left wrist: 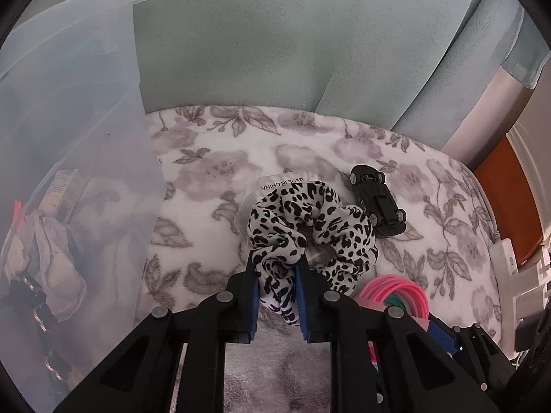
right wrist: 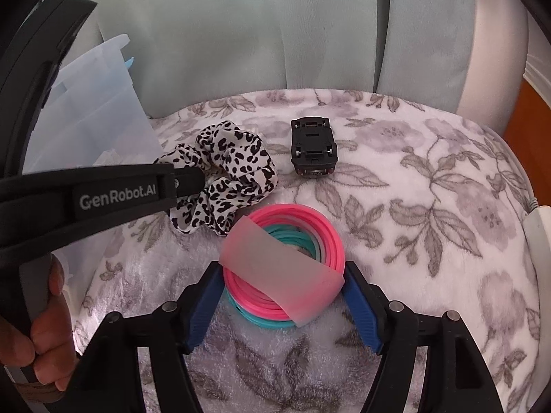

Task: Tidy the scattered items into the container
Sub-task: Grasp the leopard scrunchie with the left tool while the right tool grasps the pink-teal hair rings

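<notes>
My left gripper (left wrist: pixel 277 268) is shut on the near fold of a leopard-print scrunchie (left wrist: pixel 310 227), which lies on the floral blanket (left wrist: pixel 206 206). In the right wrist view the same scrunchie (right wrist: pixel 227 175) sits left of centre, with the left gripper (right wrist: pixel 201 180) reaching into it from the left. My right gripper (right wrist: pixel 282 275) stands open, its blue fingers on either side of a bundle of pink and teal bands (right wrist: pixel 286 258) in a frosted wrap. The bundle (left wrist: pixel 396 289) also shows beside the left gripper. A black toy car (left wrist: pixel 378 203) (right wrist: pixel 313 148) lies upside down beyond both.
A translucent plastic container (left wrist: pixel 69 137) (right wrist: pixel 103 113) stands at the left on the blanket and holds crumpled paper, a small box and a black chain. Pale green sofa cushions (left wrist: pixel 275 51) rise behind. A white power strip (left wrist: pixel 502 251) lies at the right edge. A hand (right wrist: pixel 44 327) grips the left handle.
</notes>
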Demonstrator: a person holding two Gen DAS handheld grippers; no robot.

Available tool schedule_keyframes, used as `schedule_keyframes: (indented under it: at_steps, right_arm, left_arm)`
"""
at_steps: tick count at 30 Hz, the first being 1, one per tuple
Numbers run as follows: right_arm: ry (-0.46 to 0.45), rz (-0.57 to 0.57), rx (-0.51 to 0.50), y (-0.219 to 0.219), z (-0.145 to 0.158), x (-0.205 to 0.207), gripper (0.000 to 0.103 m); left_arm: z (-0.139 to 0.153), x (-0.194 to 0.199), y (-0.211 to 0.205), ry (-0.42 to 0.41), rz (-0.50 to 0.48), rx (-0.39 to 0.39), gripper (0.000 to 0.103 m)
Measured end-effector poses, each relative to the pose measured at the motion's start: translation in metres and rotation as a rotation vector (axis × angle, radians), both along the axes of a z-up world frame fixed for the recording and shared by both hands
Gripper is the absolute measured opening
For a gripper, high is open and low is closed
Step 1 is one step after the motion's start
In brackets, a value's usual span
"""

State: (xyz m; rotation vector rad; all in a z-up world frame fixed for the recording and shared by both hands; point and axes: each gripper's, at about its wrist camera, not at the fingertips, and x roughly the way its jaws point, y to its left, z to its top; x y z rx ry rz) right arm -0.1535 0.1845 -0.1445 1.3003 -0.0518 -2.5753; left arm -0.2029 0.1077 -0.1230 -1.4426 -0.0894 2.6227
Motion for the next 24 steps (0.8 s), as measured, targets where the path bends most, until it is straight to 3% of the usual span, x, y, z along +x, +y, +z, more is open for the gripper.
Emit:
schedule_keyframes:
  at_steps: [13,24]
  right_arm:
    - [-0.028,-0.063,-0.037,0.013,0.009,0.009,0.07]
    - [-0.083,-0.171,-0.078,0.042,0.016,0.057,0.07]
  left_arm:
    - [0.01,0.023,-0.002,-0.004,0.014,-0.019,0.014]
    - [0.02,0.073,-0.005,-0.039,0.005,-0.04,0.014]
